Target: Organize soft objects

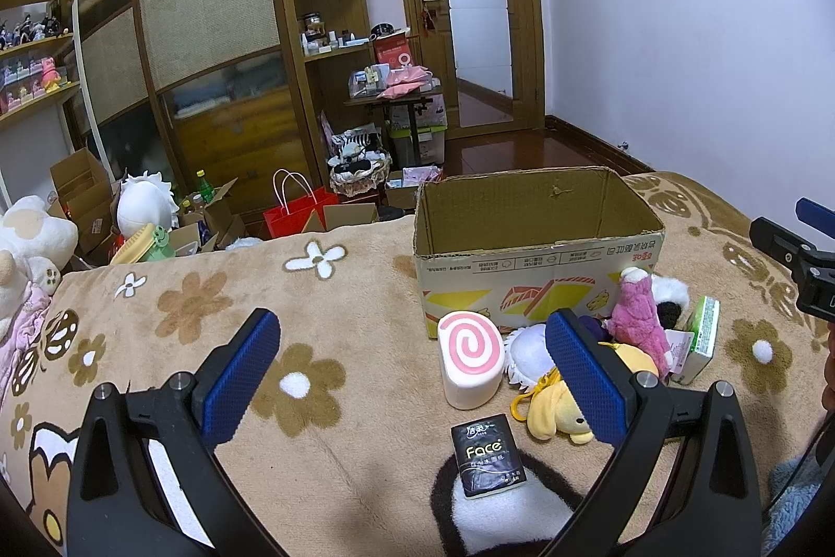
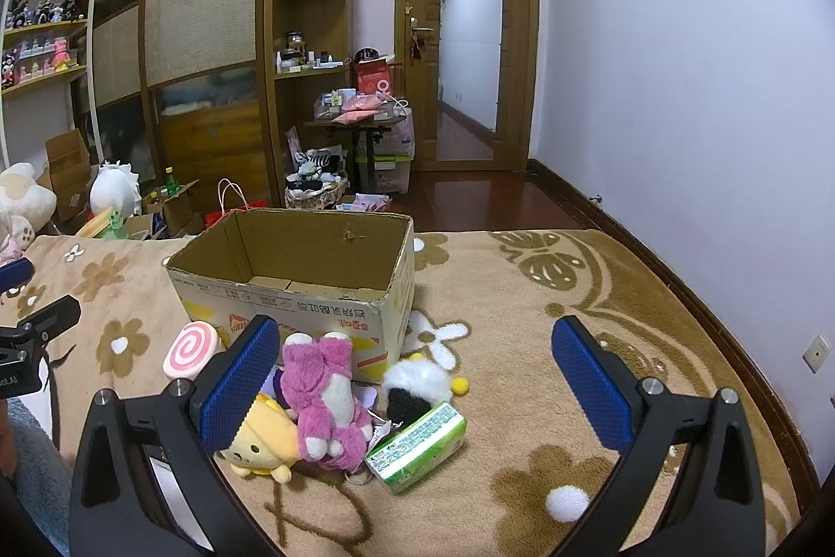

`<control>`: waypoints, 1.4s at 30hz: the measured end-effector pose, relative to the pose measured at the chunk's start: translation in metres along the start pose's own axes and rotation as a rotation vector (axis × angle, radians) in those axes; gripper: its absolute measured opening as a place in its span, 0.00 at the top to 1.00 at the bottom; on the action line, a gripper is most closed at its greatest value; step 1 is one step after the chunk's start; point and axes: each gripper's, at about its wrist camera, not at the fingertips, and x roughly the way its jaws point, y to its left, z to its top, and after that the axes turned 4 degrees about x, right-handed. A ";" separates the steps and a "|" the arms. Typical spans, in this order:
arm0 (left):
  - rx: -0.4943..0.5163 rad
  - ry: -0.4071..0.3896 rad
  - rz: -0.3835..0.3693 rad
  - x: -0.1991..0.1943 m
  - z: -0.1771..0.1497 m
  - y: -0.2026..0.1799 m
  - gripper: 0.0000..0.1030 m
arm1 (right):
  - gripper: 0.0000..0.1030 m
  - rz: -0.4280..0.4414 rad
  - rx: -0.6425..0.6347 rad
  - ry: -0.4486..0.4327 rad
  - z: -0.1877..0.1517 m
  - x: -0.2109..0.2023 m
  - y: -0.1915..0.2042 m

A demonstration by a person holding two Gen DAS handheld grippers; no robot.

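Hovering over the flowered blanket with both grippers spread wide and gripping nothing: left gripper, right gripper. Lying heaped just before the open cardboard box: pink plush bear, yellow plush, swirl-patterned cushion, green tissue pack, mostly between and ahead of the right fingers. Sitting nearer, between the left fingers, black tissue pack.
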 end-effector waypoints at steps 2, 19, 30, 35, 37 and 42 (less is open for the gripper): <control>0.000 -0.001 0.000 0.000 0.000 0.000 0.02 | 0.00 0.000 0.000 0.000 0.000 0.000 0.001; 0.001 0.001 0.000 0.000 0.000 0.000 0.02 | 0.00 0.000 -0.001 -0.002 -0.001 0.001 0.004; 0.003 0.009 -0.001 0.002 -0.001 0.002 0.02 | 0.00 0.000 -0.001 -0.002 0.001 -0.001 0.001; 0.006 0.025 -0.011 0.003 -0.003 0.003 0.02 | 0.00 -0.001 -0.003 0.002 0.000 0.000 0.002; 0.009 0.040 -0.016 0.007 -0.006 0.004 0.02 | 0.00 0.002 0.002 0.009 -0.001 0.002 0.001; -0.010 0.135 -0.056 0.026 -0.007 0.004 0.02 | 0.00 -0.005 0.013 0.041 -0.007 0.011 0.000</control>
